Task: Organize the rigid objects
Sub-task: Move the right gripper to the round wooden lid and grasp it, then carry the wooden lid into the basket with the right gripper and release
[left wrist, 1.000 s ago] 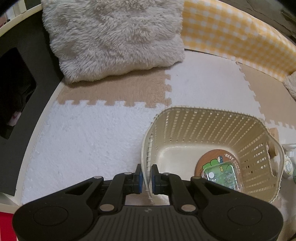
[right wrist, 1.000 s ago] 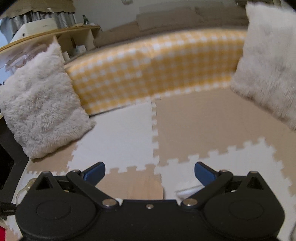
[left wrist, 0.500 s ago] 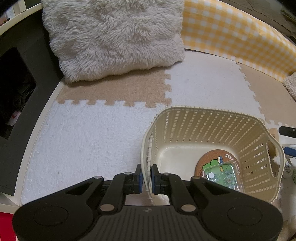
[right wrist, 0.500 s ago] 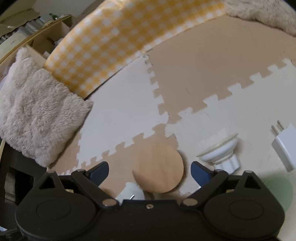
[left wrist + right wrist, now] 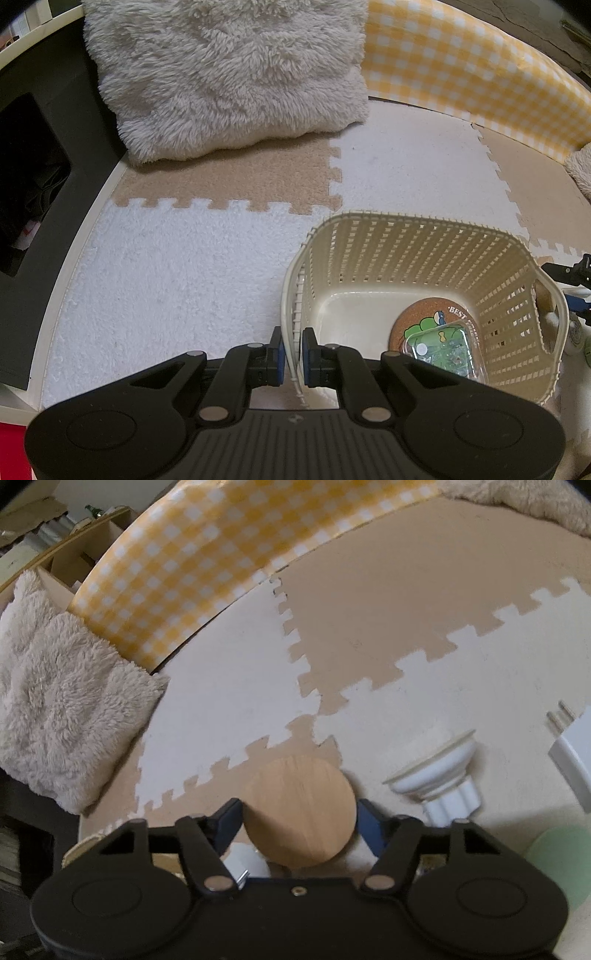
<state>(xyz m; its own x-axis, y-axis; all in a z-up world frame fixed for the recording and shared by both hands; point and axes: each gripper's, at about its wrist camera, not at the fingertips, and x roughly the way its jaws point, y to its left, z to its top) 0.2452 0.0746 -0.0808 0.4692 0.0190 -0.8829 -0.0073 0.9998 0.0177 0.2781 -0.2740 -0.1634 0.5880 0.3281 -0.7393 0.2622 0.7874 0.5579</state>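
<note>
Basket wall pinched by left gripper at its near rim, jaws pressed together on it; cork coaster and clear plastic case lie flat inside on the bottom. Right gripper jaws have just been closing around round wooden disc, face up on the foam mat; round, so no long axis, and whether pads touch its edges I cannot tell. Beyond right: white sink strainer on its side, white plug adapter prongs pointing away, then yellow checked cushion.
</note>
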